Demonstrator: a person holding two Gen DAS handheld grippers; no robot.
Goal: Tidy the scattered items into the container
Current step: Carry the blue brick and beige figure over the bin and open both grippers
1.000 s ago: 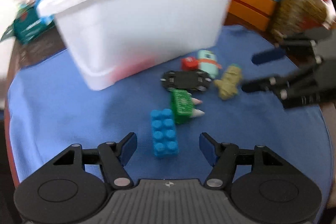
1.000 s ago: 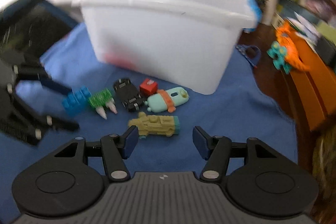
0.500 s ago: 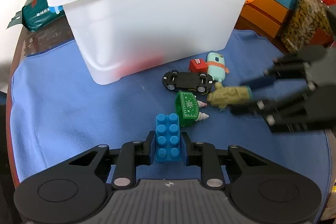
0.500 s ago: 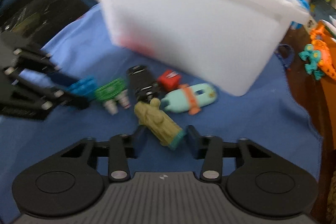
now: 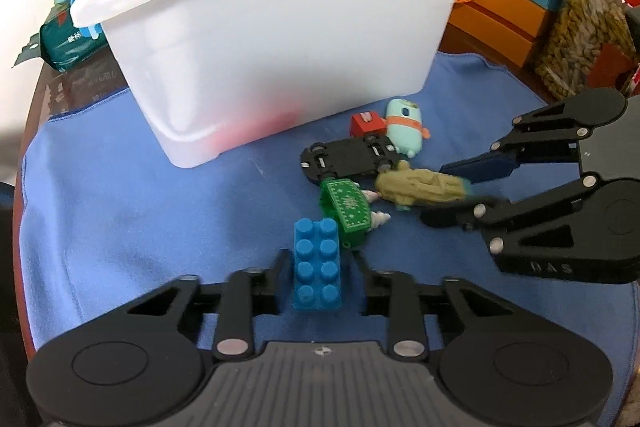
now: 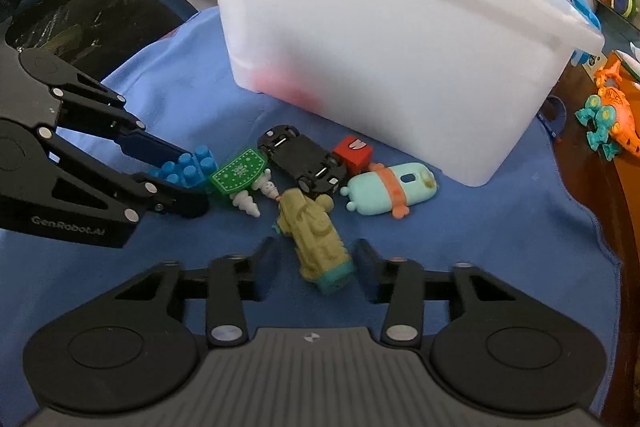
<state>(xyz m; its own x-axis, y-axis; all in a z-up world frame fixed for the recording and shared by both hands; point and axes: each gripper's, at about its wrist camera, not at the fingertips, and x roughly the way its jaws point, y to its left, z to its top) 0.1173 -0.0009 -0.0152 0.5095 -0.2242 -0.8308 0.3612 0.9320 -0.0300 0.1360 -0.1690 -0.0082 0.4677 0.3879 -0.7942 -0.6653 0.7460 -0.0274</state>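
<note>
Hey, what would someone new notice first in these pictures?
Probably the big white tub standing on the blue cloth, with a cluster of small toys in front of it. Then the two claws: the left claw around a blue brick, the right claw around a tan toy.

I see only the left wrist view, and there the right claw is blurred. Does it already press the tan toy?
Observer: Not yet visibly: the right claw straddles the tan toy, with blue cloth showing beside it.
Operator: Which end points to the claw's base?
Observer: The teal end.
Operator: Is any stray item hidden from me?
Observer: An orange and teal dinosaur toy lies on bare wood past the container.
</note>
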